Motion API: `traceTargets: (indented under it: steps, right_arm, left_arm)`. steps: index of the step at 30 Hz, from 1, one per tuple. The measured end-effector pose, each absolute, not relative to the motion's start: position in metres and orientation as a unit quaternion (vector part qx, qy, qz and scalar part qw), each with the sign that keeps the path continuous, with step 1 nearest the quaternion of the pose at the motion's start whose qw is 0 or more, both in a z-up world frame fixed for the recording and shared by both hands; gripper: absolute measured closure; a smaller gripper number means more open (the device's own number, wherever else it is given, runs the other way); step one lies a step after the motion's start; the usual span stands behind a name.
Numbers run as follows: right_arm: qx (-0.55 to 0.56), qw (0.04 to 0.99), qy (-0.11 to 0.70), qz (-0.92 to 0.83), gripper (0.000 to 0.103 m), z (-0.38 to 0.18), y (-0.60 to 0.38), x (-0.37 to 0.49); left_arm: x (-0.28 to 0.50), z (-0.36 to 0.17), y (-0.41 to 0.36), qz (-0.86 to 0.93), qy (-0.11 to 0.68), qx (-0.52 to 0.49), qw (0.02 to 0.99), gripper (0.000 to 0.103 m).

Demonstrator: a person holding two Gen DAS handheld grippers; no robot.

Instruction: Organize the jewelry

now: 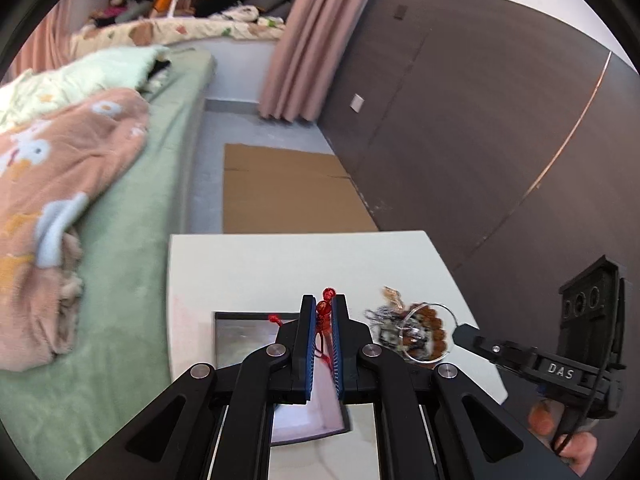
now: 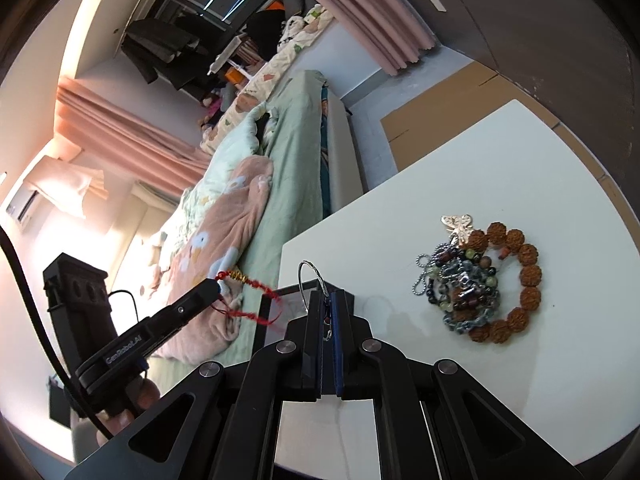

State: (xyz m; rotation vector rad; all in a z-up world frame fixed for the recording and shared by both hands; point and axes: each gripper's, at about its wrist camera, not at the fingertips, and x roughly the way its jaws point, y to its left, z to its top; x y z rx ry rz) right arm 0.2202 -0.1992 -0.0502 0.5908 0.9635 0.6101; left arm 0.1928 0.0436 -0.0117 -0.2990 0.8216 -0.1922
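Left claw (image 1: 324,312) pinches red bracelet (image 1: 323,310); right claw (image 2: 326,300) grips wire ring (image 2: 314,280).

On the table (image 2: 500,168) a pile of jewelry (image 2: 478,280) lies toward the wall side, an open box (image 1: 240,336) sits at the table's bed-side edge, the bed (image 1: 132,216) alongside, and flattened cardboard (image 1: 288,192) on the floor beyond.
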Motion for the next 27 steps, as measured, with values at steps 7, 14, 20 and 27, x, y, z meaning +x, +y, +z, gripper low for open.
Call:
traceTargets:
  steps: [7,14,20,27]
  right_arm:
    - [0.267,0.798,0.447,0.303,0.097,-0.050,-0.185,0.218]
    - [0.260,0.795,0.440,0.327,0.097,-0.050,-0.169,0.216]
    - [0.272,0.782,0.442,0.346,0.097,-0.059,-0.147,0.222]
    - [0.276,0.768,0.482,0.317,0.049,-0.078,-0.139,0.229]
  left_arm:
    - [0.195,-0.021,0.057,-0.078,0.413,-0.157,0.894,0.089]
    - [0.191,-0.014,0.071,-0.058,0.385,-0.178,0.904,0.025]
    - [0.194,-0.016,0.082,-0.043,0.381,-0.194,0.903,0.025]
    - [0.194,-0.015,0.085,-0.037,0.377,-0.198,0.904,0.025]
